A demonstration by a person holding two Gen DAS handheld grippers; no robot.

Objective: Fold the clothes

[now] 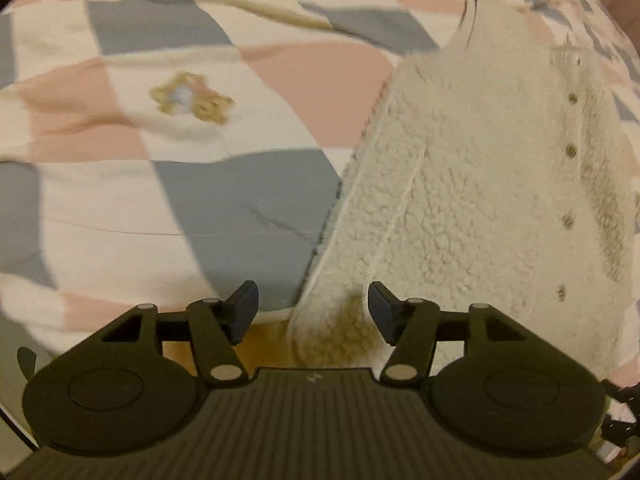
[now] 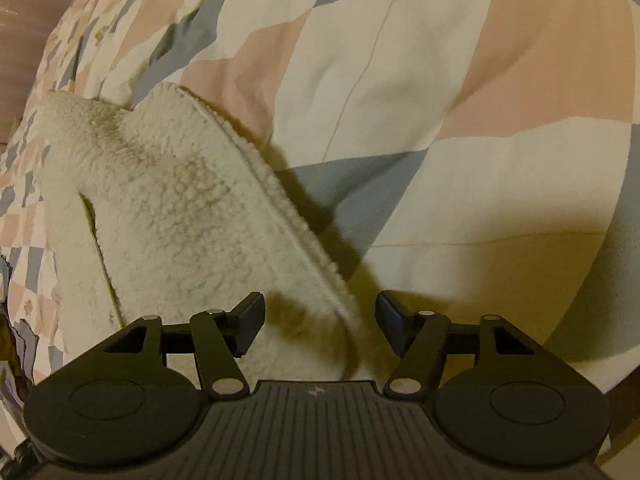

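Observation:
A cream fleece jacket (image 1: 460,184) with a row of small buttons lies spread on a checked quilt. In the left wrist view my left gripper (image 1: 312,308) hangs above the jacket's near left edge with its jaws apart and nothing pinched between them. From the right wrist camera the same fleece jacket (image 2: 192,208) fills the left half, its piped edge running diagonally down toward me. My right gripper (image 2: 320,320) hovers over that edge's lower corner, jaws apart, pads clear of the cloth.
The quilt (image 1: 160,200) has pink, grey-blue and white diamonds and a small embroidered star motif (image 1: 188,98). Its near edge drops off just under the left gripper. Bare quilt (image 2: 460,120) stretches right of the jacket.

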